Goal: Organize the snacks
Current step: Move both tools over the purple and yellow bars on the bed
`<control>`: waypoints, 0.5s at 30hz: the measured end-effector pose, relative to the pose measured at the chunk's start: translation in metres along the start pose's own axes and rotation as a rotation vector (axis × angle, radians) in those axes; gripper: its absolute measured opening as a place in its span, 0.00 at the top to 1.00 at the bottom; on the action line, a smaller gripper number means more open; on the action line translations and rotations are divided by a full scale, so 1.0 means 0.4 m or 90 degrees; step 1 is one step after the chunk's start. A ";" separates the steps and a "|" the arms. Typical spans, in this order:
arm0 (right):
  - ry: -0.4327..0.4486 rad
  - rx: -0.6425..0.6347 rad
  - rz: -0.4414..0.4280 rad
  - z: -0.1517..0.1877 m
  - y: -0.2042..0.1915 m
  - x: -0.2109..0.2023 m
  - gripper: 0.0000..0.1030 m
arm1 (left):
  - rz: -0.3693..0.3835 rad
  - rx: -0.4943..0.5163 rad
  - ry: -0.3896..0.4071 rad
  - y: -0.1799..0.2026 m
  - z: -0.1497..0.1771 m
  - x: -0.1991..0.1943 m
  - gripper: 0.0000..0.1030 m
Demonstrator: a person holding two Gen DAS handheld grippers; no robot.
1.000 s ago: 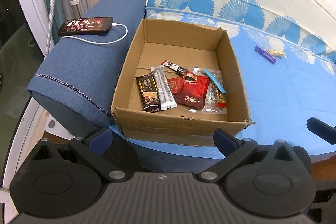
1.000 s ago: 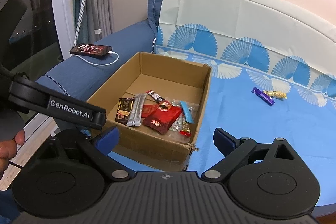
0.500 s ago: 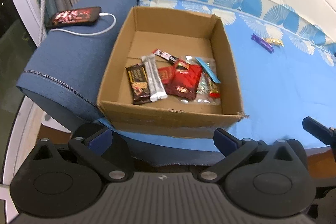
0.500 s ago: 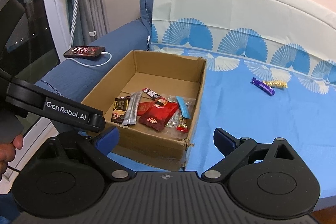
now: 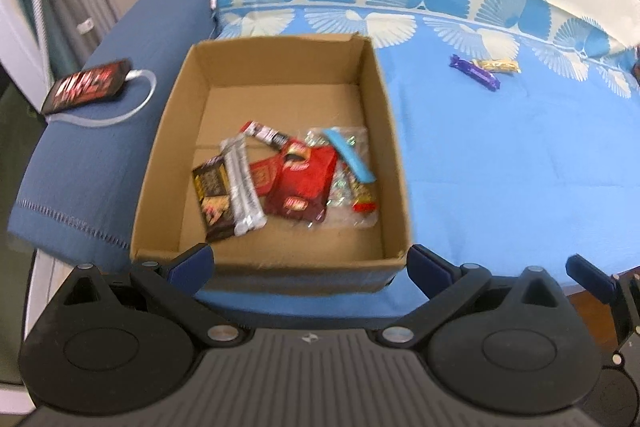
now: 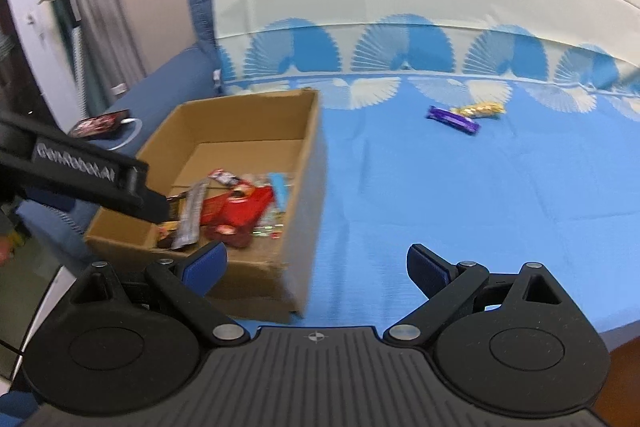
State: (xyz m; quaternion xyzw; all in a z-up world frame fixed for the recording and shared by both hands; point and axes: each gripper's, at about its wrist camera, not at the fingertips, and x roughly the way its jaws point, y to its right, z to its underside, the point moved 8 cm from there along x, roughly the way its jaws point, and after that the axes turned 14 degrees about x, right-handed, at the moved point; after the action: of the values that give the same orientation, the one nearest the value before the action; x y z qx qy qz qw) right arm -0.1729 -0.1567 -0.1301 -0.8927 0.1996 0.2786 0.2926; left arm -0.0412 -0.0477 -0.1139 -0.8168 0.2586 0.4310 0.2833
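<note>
You have one cardboard box with roughly eight snack packets inside; blur keeps the count loose. Two more lie on the blue sofa cover: one purple bar, one gold-wrapped candy. One phone charges on the sofa's armrest.

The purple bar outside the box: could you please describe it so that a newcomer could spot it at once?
On the blue sofa cover, right of the cardboard box, two wrapped snacks lie together near the fan pattern. The purple bar is the darker, nearer one, lying slantwise and touching the gold snack.
</note>
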 end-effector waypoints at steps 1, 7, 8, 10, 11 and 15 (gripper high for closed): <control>0.001 0.009 0.005 -0.005 0.022 0.006 0.05 | -0.001 0.009 0.000 0.015 -0.019 0.007 0.00; 0.009 0.079 0.070 -0.050 0.209 0.051 0.05 | 0.042 0.034 -0.015 0.128 -0.167 0.078 0.00; 0.012 0.091 0.081 -0.063 0.245 0.059 0.05 | 0.067 0.024 -0.020 0.149 -0.198 0.096 0.00; 0.021 0.103 0.103 -0.092 0.313 0.077 0.05 | 0.103 -0.005 -0.025 0.190 -0.268 0.139 0.00; 0.030 0.105 0.114 -0.113 0.351 0.089 0.05 | 0.107 -0.014 -0.021 0.213 -0.310 0.165 0.00; 0.071 0.100 0.149 -0.205 0.481 0.152 0.05 | 0.101 -0.009 -0.010 0.314 -0.475 0.290 0.00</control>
State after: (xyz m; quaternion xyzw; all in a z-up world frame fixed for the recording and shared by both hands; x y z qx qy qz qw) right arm -0.1952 -0.3644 -0.1913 -0.8520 0.3394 0.2440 0.3153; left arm 0.0382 -0.2872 -0.1538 -0.7924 0.3170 0.4601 0.2447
